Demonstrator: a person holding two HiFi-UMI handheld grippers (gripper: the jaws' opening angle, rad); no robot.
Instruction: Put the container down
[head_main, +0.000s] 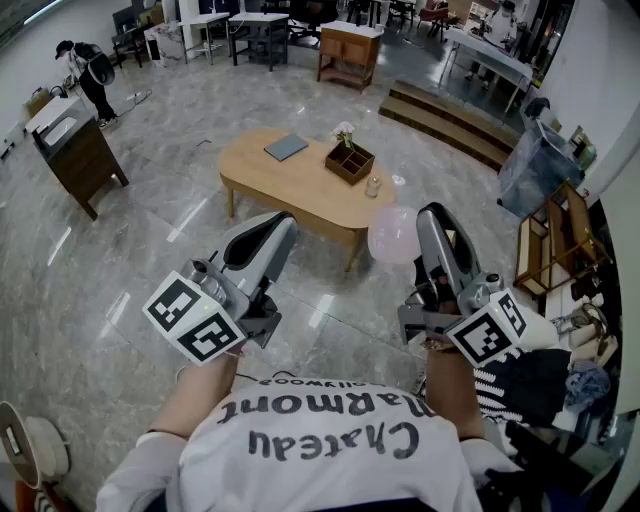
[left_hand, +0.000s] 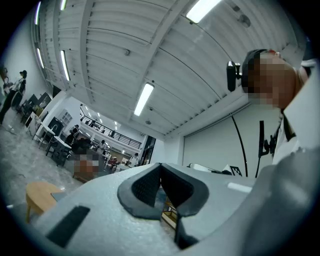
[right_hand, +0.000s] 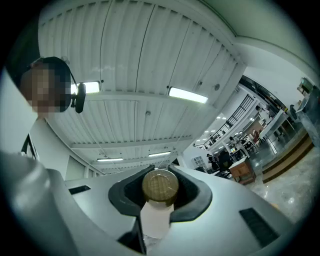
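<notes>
My right gripper (head_main: 428, 216) is raised in front of me, pointing forward and somewhat up, shut on the container (head_main: 393, 234), which appears as a pale pink, rounded shape beside its tip. In the right gripper view the container (right_hand: 157, 215) has a whitish body and a round cork-coloured lid (right_hand: 160, 187), gripped between the dark pads (right_hand: 192, 195). My left gripper (head_main: 285, 222) is raised alongside it, also tilted up. In the left gripper view its pads (left_hand: 145, 187) meet at the tip with nothing between them (left_hand: 161, 170).
An oval wooden table (head_main: 290, 185) stands ahead on the marble floor, bearing a grey book (head_main: 286, 147), a wooden box of flowers (head_main: 349, 160) and a small jar (head_main: 373, 186). There is a dark cabinet (head_main: 75, 155) at left, wooden steps (head_main: 445, 118) behind and shelving (head_main: 560, 245) at right.
</notes>
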